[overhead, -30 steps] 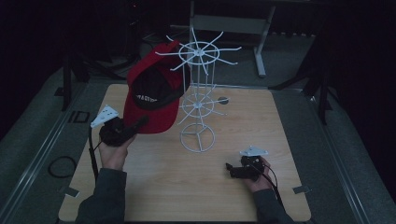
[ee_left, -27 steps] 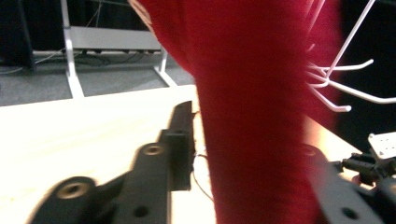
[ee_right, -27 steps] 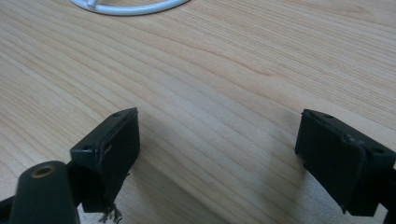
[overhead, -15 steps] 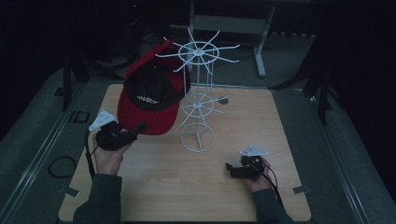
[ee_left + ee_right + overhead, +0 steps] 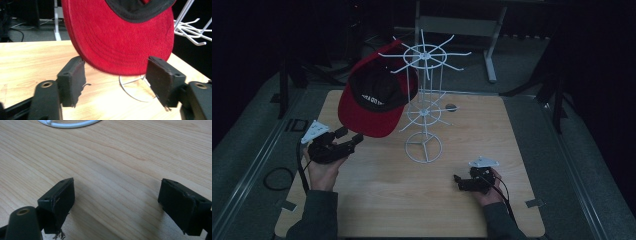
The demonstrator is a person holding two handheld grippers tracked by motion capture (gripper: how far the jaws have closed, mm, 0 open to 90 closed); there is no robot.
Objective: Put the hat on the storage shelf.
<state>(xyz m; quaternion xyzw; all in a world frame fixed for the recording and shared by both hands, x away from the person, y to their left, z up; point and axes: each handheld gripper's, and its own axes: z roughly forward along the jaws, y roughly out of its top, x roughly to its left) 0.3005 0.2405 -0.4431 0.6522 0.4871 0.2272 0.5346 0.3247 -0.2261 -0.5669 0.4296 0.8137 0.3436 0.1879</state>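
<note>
Left claw (image 5: 348, 141) stands wide apart near the worktop's (image 5: 512, 130) left edge, its jaws having just been opening, with the lower rim of the red cap's (image 5: 371, 102) brim just ahead of them and free of the pads. In the left gripper view the brim (image 5: 125, 42) hangs between and slightly beyond the two black pads (image 5: 72, 80), none of them pressing on it. The cap hangs tilted from an upper arm of the white wire rack (image 5: 424, 95), its black underside facing the person and its brim pointing down toward the worktop's left side. The rack stands on its ring base near the worktop's middle, closer to the far edge. Right claw (image 5: 458, 180) rests low on the worktop near the near right corner, well apart from the cap; its jaws are spread wide over bare wood (image 5: 120, 157), with nothing between them, and the rack's base ring (image 5: 67, 123) lies just ahead.
</note>
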